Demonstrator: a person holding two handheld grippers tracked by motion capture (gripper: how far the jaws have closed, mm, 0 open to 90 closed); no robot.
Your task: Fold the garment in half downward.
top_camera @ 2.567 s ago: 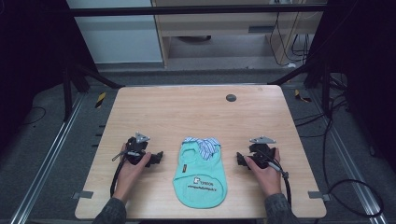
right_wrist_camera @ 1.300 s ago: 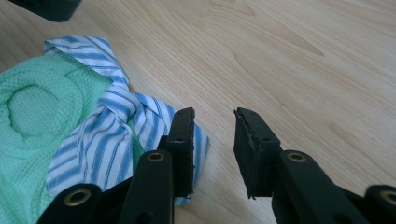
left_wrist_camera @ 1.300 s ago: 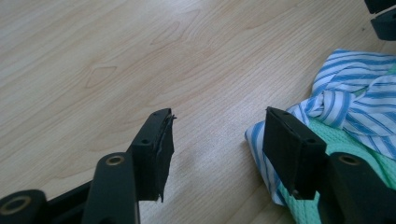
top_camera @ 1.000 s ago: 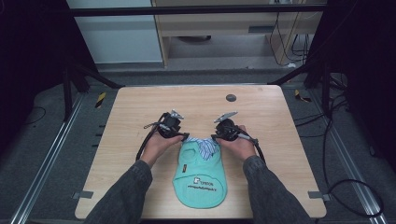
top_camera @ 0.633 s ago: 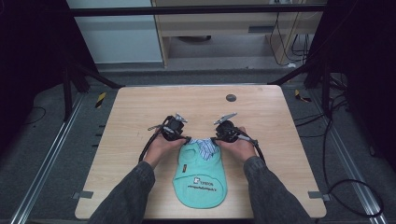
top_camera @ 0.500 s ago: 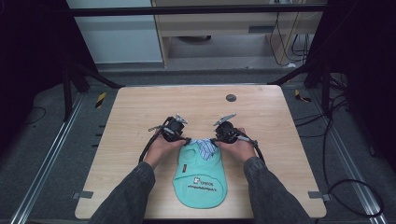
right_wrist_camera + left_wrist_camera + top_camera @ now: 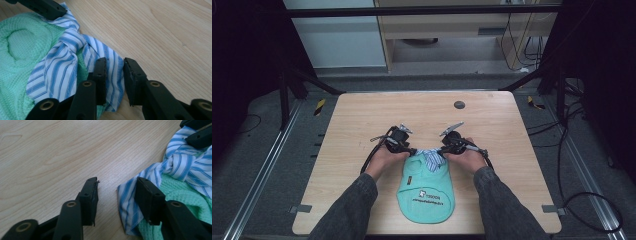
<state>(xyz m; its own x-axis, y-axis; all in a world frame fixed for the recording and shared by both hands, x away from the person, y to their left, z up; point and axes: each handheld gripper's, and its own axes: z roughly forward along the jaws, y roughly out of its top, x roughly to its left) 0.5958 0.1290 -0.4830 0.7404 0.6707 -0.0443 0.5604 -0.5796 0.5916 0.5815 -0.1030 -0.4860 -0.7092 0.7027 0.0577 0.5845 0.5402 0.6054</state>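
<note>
- From above, we see the person's left forearm, in a dark sleeve, reaching from the bottom edge up and inward, its hand wrapped around the left gripper (image 7: 404, 145) at the top left corner of a small mint-green garment (image 7: 426, 187) lying on the wooden table (image 7: 357, 115).
- In the left gripper view, its jaws stand apart: one rests on bare wood, the other sits over the edge of the blue-and-white striped collar (image 7: 180, 167), with nothing pinched between them.
- The garment lies near the table's front edge, midway between the arms, collar end pointing away from the person.
- We see a white printed label (image 7: 426, 196) on the green cloth, but its lettering is too small to read.
- The right forearm mirrors the left, its hand holding the right gripper (image 7: 451, 144) at the garment's top right corner.
- In the right gripper view, its jaws (image 7: 113, 75) are parted and straddle a striped collar flap; we cannot tell if they touch it.
- A small dark disc (image 7: 459, 104) lies well beyond, near the far edge; we cannot make out what it is.
</note>
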